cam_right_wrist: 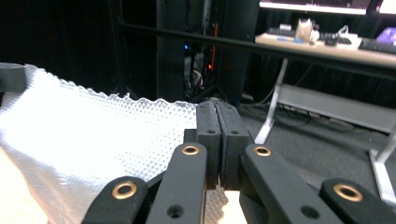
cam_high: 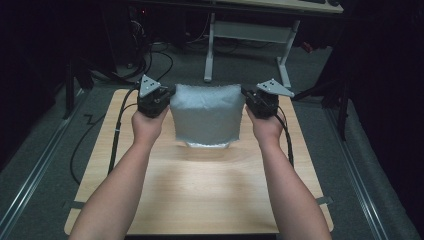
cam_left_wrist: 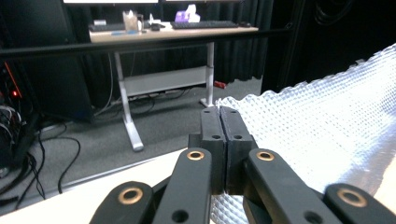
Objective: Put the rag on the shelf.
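A silvery bubble-wrap sheet (cam_high: pixel 206 116) hangs stretched between my two grippers above the far half of the wooden table (cam_high: pixel 200 190). My left gripper (cam_high: pixel 169 94) is shut on the sheet's upper left corner, and my right gripper (cam_high: pixel 245 94) is shut on its upper right corner. The sheet's lower edge touches or nearly touches the tabletop. In the left gripper view the jaws (cam_left_wrist: pixel 219 116) are pressed together on the sheet (cam_left_wrist: pixel 327 135), which spreads off to the right. In the right gripper view the closed jaws (cam_right_wrist: pixel 217 112) pinch the sheet (cam_right_wrist: pixel 84 140), which spreads to the left.
Beyond the table stands a white-legged desk (cam_high: pixel 250 45) with cables on the grey floor (cam_high: pixel 165 60). The desk (cam_left_wrist: pixel 173 35) carries a keyboard and small items. A dark rack with cables (cam_left_wrist: pixel 14 121) stands at the left.
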The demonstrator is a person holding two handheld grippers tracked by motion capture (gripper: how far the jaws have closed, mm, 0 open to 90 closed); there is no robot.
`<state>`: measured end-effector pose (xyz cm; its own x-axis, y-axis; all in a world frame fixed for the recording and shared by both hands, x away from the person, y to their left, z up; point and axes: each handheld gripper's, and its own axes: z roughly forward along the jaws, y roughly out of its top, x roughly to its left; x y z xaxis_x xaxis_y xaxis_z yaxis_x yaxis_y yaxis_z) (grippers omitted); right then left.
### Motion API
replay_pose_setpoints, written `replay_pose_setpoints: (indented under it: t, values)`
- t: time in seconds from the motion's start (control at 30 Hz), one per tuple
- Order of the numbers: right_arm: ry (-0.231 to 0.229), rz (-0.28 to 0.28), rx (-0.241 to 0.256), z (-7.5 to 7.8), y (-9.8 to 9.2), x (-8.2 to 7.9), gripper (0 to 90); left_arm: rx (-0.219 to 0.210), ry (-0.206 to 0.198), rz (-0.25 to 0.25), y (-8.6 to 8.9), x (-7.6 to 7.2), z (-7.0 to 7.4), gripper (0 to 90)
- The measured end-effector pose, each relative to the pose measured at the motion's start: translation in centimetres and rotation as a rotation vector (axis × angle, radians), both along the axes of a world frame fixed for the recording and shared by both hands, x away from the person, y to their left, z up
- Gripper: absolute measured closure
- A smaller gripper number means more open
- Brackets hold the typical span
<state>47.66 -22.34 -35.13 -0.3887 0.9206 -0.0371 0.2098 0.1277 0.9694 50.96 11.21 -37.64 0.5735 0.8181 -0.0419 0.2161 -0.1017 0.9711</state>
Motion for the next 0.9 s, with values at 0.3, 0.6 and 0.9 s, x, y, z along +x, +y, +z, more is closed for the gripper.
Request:
replay_pose_setpoints:
  t: [0.3,0.6,0.9]
  values:
    - [0.138,0.003,-0.055,-3.5,-0.3,2.4,89.8,0.067,0.145,-0.050,-0.3,1.6,-3.3,89.9]
    - [0.182,0.014,-0.059,-6.0,-0.4,2.0,89.6,0.060,0.185,-0.077,-0.1,0.8,-5.2,89.9]
    - [0.223,0.021,-0.021,-7.6,-0.9,1.8,89.6,0.042,0.240,-0.093,-0.3,0.7,-7.3,89.9]
